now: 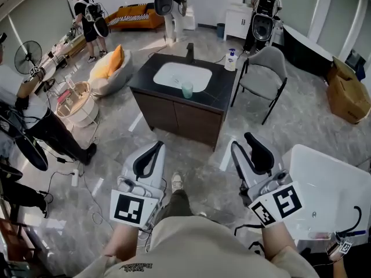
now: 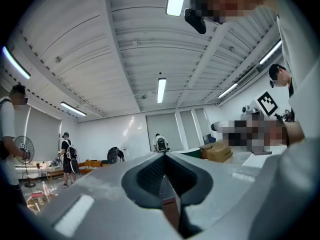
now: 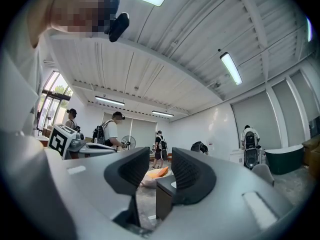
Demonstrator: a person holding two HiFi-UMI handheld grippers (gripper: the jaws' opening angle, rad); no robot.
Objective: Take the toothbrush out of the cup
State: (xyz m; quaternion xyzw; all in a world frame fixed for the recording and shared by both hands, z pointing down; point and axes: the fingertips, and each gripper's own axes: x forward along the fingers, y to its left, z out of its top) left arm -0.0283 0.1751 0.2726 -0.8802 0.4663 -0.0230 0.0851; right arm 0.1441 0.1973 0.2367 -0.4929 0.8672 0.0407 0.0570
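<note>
A pale green translucent cup (image 1: pixel 186 89) stands on the dark counter (image 1: pixel 219 95) of a sink cabinet, at the front rim of the white basin (image 1: pixel 177 76). Whether a toothbrush is in it is too small to tell. Both grippers are held low in front of me, well short of the cabinet and pointing toward it. My left gripper (image 1: pixel 156 147) (image 2: pixel 165 154) has its pads together at the tips, with nothing between them. My right gripper (image 1: pixel 242 141) (image 3: pixel 160 158) stands open with a clear gap and holds nothing; the cabinet's dark corner (image 3: pixel 164 200) shows through that gap.
A soap bottle (image 1: pixel 231 60) stands on the counter's far right corner. A grey chair (image 1: pixel 264 74) is right of the cabinet and a white tub (image 1: pixel 327 184) is at my right. People, a fan (image 1: pixel 28 57) and a basket (image 1: pixel 78 102) stand at the left.
</note>
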